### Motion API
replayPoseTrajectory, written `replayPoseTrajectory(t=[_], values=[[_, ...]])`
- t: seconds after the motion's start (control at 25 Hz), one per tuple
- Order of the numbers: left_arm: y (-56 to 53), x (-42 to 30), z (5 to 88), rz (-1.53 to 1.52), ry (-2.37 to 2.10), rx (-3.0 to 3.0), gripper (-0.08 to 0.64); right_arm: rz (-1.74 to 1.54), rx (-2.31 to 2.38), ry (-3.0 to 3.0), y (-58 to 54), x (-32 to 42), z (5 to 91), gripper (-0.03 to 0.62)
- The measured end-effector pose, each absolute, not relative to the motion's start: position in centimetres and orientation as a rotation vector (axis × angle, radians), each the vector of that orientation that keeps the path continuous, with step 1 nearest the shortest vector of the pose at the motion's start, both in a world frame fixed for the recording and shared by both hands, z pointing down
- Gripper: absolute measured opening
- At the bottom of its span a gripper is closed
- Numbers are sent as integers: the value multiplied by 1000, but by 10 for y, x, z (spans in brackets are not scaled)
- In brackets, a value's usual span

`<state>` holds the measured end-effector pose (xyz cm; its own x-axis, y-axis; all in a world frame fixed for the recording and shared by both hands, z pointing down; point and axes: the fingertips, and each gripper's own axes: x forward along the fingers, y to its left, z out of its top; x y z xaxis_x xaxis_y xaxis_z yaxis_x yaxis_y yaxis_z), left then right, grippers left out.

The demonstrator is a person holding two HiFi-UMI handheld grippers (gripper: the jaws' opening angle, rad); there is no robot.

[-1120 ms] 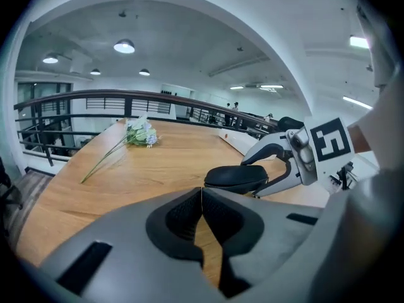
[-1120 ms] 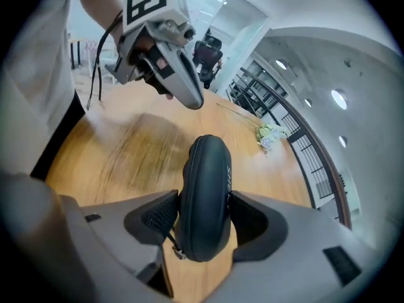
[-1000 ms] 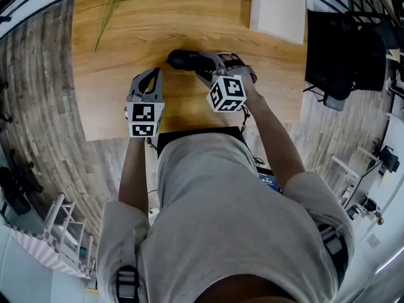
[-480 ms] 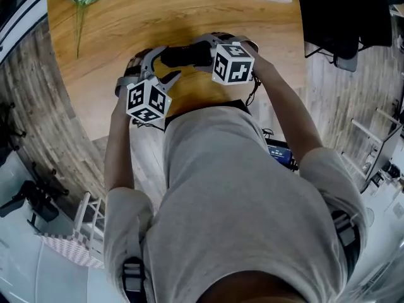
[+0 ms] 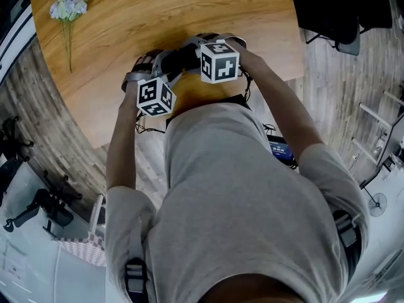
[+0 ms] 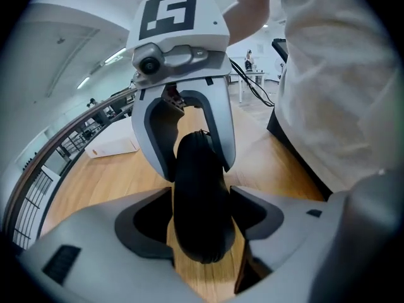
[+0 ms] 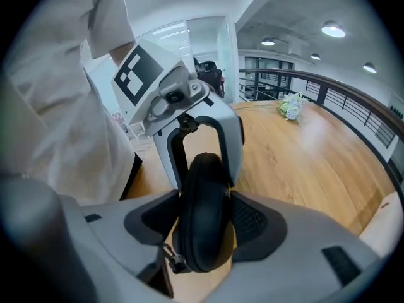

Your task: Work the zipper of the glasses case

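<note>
Head view: black glasses case over the wooden table, long axis running left gripper to right gripper, mostly hidden (lifted or resting, hard to say). Left gripper view: jaws just opened, straddling the case's smooth rounded end, slim gaps either side. Right gripper view alone shows the metal zipper pull at its near end; jaws clamped on the oval shell.

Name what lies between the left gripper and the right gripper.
The black glasses case, seen in both gripper views. The right gripper clamps one end; the left gripper, its jaws just opened, straddles the other.
</note>
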<state>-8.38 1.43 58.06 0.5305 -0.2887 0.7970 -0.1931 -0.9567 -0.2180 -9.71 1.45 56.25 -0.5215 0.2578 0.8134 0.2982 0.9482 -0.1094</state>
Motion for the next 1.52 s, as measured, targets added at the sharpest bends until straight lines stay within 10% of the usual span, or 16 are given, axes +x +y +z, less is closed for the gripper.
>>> replayPoseTrajectory(t=[0.48,0.56,0.64,0.88,1.0,1.52], values=[[6,-91,589,-1364,481,-2752,282,246,-7,-2392,-20,-75,545,275],[6,-92,589,-1371,467,-2753,282,485,185,-2492,-34,-56,533,67],[5,-93,589,-1386,459,-2759,282,715,324,-2559,-43,-37,527,28],[3,-94,589,-1402,474,-2805,282,714,385,-2485,-31,-18,555,31],[0,-94,589,-1401,486,-2834,282,745,356,-2474,-20,-23,564,152],[-1,-94,589,-1415,507,-2848,282,311,369,-2470,-24,-40,569,98]])
